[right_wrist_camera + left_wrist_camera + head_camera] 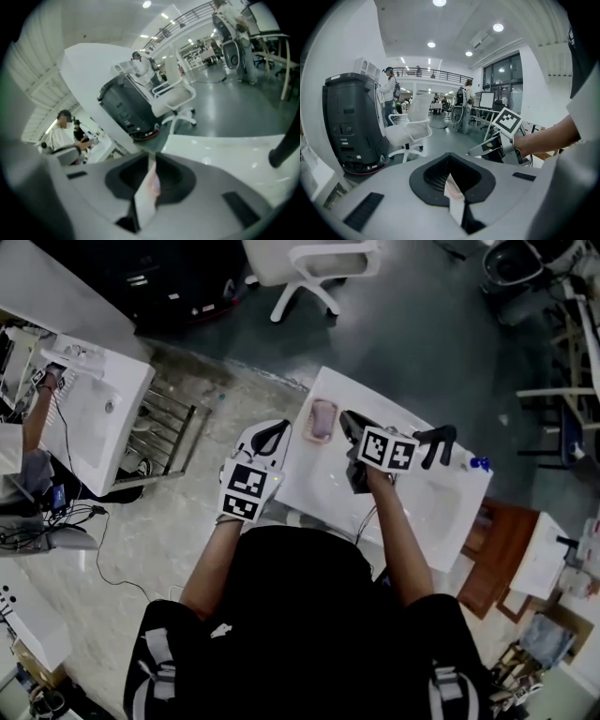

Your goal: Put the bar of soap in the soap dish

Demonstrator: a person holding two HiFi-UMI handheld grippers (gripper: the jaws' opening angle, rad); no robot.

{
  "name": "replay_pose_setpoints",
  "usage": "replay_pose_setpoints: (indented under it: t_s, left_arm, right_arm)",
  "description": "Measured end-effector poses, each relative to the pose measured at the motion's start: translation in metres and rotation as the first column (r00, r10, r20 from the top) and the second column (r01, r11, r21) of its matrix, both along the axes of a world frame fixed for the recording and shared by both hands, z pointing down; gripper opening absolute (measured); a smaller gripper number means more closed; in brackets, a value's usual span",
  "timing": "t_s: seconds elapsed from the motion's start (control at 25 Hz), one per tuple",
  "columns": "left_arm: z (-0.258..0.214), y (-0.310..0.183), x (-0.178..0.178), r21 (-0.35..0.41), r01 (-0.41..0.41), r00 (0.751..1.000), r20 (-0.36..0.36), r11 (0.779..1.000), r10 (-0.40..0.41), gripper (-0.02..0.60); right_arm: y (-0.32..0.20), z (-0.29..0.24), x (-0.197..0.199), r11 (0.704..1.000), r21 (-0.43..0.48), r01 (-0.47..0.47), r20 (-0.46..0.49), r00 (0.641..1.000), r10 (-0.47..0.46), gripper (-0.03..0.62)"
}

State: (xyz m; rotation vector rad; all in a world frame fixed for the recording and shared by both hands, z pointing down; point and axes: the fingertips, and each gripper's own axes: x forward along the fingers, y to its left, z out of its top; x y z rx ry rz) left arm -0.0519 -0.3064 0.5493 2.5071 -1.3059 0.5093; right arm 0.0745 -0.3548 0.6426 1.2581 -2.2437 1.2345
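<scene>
In the head view a pink soap dish (322,419) sits at the far left corner of the white sink counter (424,505), with a pale bar of soap lying in it. My right gripper (350,425) hovers just right of the dish, jaws together and empty; its own view shows the pads (151,180) meeting over the counter (225,145). My left gripper (271,436) hangs off the counter's left edge, also shut on nothing, its pads (453,187) closed in its own view. The dish is in neither gripper view.
A black faucet (436,442) stands right of my right gripper, a blue item (480,463) beyond it. A second sink (94,411) and metal rack (171,429) lie left, a white chair (314,263) ahead, a wooden stool (497,545) right. A black machine (351,123) stands beyond.
</scene>
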Motion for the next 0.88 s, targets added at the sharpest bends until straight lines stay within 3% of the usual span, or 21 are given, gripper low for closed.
replay_pose_setpoints:
  t_s: [0.16, 0.4, 0.64, 0.88]
  left_arm:
    - [-0.012, -0.005, 0.004, 0.034, -0.031, 0.999, 0.008, 0.999, 0.031, 0.025]
    - [-0.03, -0.014, -0.001, 0.075, -0.031, 0.999, 0.019, 0.997, 0.03, 0.025]
    - [-0.057, -0.02, 0.006, 0.128, -0.055, 0.998, 0.041, 0.99, 0.05, 0.025]
    - [-0.096, -0.021, 0.014, 0.199, -0.081, 0.996, 0.049, 0.977, 0.072, 0.025]
  right_arm:
    - [0.003, -0.034, 0.016, 0.994, 0.11, -0.001, -0.073, 0.997, 0.009, 0.054]
    - [0.01, -0.081, 0.023, 0.96, 0.266, 0.091, -0.231, 0.973, -0.029, 0.04]
    - [0.01, -0.137, 0.023, 0.894, 0.421, 0.15, -0.339, 0.941, 0.001, 0.035]
    - [0.012, -0.202, 0.023, 0.81, 0.572, 0.132, -0.307, 0.95, 0.063, 0.035]
